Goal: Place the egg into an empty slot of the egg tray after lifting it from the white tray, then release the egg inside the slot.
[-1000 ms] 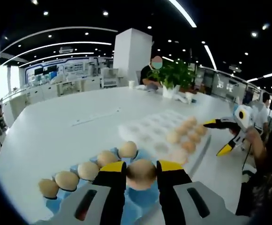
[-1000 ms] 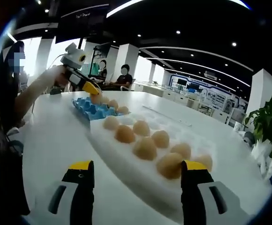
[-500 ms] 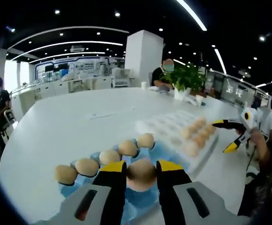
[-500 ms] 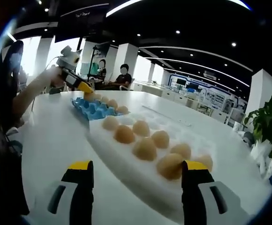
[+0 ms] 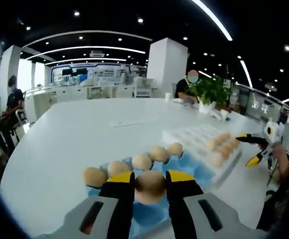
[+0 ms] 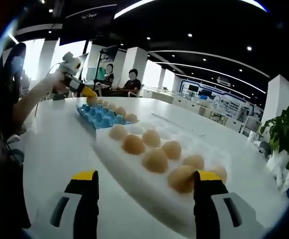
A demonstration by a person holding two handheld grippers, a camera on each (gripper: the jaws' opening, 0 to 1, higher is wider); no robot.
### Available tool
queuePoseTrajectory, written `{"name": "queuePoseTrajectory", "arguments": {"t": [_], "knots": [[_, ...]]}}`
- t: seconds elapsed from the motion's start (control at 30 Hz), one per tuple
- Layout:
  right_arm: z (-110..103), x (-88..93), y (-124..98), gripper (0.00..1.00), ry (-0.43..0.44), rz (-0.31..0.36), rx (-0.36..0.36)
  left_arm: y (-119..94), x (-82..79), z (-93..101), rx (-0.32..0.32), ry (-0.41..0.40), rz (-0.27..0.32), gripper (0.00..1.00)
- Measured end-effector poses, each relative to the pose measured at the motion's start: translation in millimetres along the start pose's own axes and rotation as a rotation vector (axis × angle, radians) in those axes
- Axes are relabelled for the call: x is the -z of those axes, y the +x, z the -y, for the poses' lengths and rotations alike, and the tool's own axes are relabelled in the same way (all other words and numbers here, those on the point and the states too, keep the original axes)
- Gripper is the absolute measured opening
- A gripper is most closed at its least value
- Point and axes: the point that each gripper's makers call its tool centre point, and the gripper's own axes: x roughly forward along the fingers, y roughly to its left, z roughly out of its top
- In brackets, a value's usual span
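Left gripper view showed the left gripper (image 5: 150, 185) clamped on an egg (image 5: 149, 185), held just above the blue egg tray (image 5: 156, 216) and its row of eggs. Right gripper view showed the right gripper (image 6: 146, 181) spread wide and holding nothing, with the white tray (image 6: 134, 174) and its eggs ahead between its jaws. Both trays sat on a white table (image 5: 74, 134) in a lit hall.
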Motion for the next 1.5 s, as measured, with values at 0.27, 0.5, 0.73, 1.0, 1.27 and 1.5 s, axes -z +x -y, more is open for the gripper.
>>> {"name": "queuePoseTrajectory", "arguments": {"t": [0.27, 0.5, 0.73, 1.0, 1.27, 1.5], "knots": [[0, -1.1, 0, 0.81, -0.001, 0.002, -0.003, -5, -7.7, -26.0, -0.047, -0.019, 0.023, 0.24], [1, -1.8, 0, 0.82, -0.003, 0.002, 0.0, -6, -5.9, -40.2, -0.088, -0.031, 0.028, 0.24], [4, -2.4, 0, 0.82, -0.008, 0.004, 0.008, -2, -4.5, -51.9, -0.107, -0.041, 0.024, 0.24], [5, -0.5, -1, 0.82, -0.013, -0.001, 0.01, -1, 5.1, -59.4, -0.124, -0.06, 0.012, 0.24], [3, -0.1, -1, 0.82, -0.015, -0.002, 0.009, -1, 11.7, -65.9, -0.133, -0.083, 0.008, 0.23], [3, 1.1, -1, 0.82, -0.018, -0.005, 0.01, -2, 16.0, -69.0, -0.142, -0.088, 0.003, 0.22]]}}
